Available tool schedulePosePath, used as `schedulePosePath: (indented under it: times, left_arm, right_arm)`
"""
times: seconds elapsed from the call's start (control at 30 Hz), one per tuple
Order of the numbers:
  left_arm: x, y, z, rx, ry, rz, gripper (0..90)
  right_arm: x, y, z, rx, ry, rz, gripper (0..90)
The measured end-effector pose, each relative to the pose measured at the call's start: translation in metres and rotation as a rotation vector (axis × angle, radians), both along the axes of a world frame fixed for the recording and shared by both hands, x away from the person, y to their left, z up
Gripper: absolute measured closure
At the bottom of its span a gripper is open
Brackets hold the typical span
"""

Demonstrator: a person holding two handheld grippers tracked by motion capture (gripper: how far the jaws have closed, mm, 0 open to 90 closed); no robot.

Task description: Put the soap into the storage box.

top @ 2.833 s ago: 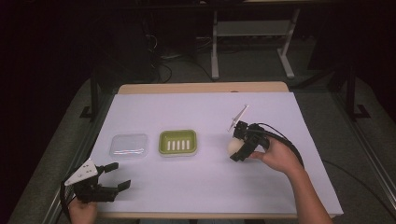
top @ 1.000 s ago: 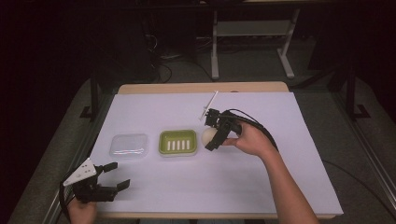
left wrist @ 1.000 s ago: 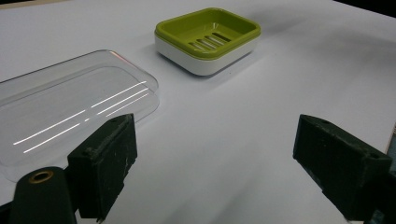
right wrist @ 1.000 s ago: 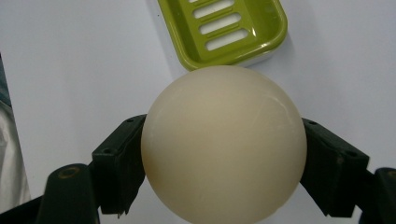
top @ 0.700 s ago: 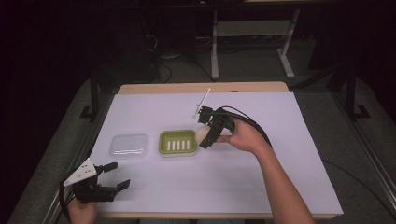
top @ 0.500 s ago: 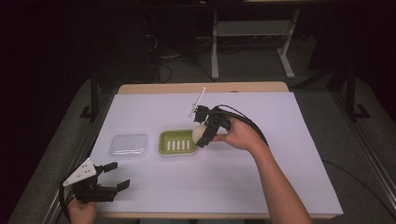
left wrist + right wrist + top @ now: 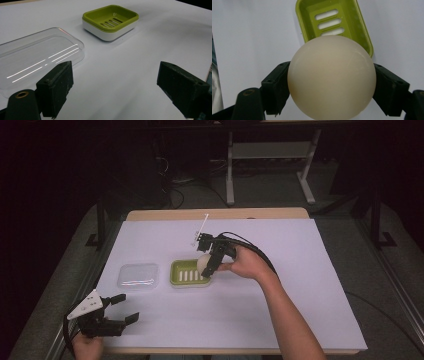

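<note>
Table covered in a white sheet, wood edge showing at the far side. Right gripper held over the right end of the green soap dish, its jaws clamped on a cream-coloured ball; in the right gripper view the ball sits between both pads, above the dish's slotted floor. Left gripper rests at the near left corner, jaws spread wide, nothing between them. Clear plastic lid lies just left of the dish, apart from it.
</note>
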State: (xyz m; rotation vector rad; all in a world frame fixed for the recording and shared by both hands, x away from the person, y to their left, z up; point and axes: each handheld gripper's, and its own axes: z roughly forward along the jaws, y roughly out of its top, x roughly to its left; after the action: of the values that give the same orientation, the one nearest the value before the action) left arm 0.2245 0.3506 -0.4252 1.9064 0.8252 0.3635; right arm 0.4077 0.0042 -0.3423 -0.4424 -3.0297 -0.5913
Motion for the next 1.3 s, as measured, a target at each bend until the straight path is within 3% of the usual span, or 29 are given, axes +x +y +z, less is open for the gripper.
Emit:
schedulePosePath:
  times: [0.43, 1.3]
  left_arm:
    - [0.000, -0.003, 0.000, -0.004, 0.001, -0.002, 12.8]
    - [0.000, 0.000, -0.001, -0.010, 0.001, 0.007, 12.8]
  right_arm:
    - [0.007, 0.020, 0.000, -0.003, 0.002, 0.013, 22.3]
    - [0.020, 0.051, -0.018, -0.030, 0.009, 0.017, 22.3]
